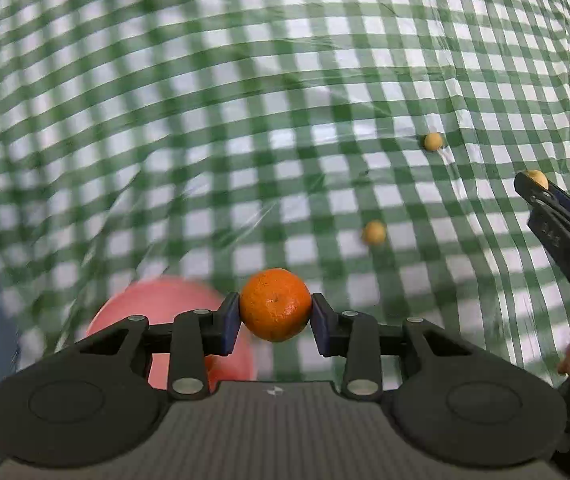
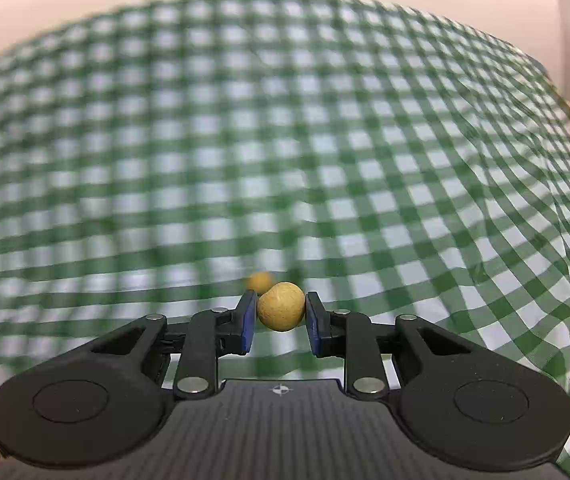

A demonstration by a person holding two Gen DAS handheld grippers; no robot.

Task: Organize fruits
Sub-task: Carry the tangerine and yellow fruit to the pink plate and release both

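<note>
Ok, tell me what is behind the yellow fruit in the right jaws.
Behind the yellow fruit, clamped in the right gripper, a second small yellow fruit peeks out on the checked cloth. Its lower right part is covered, and it is blurred.

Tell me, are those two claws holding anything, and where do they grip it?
Left gripper pinches the orange across its sides; right gripper pinches a small yellow fruit likewise.
</note>
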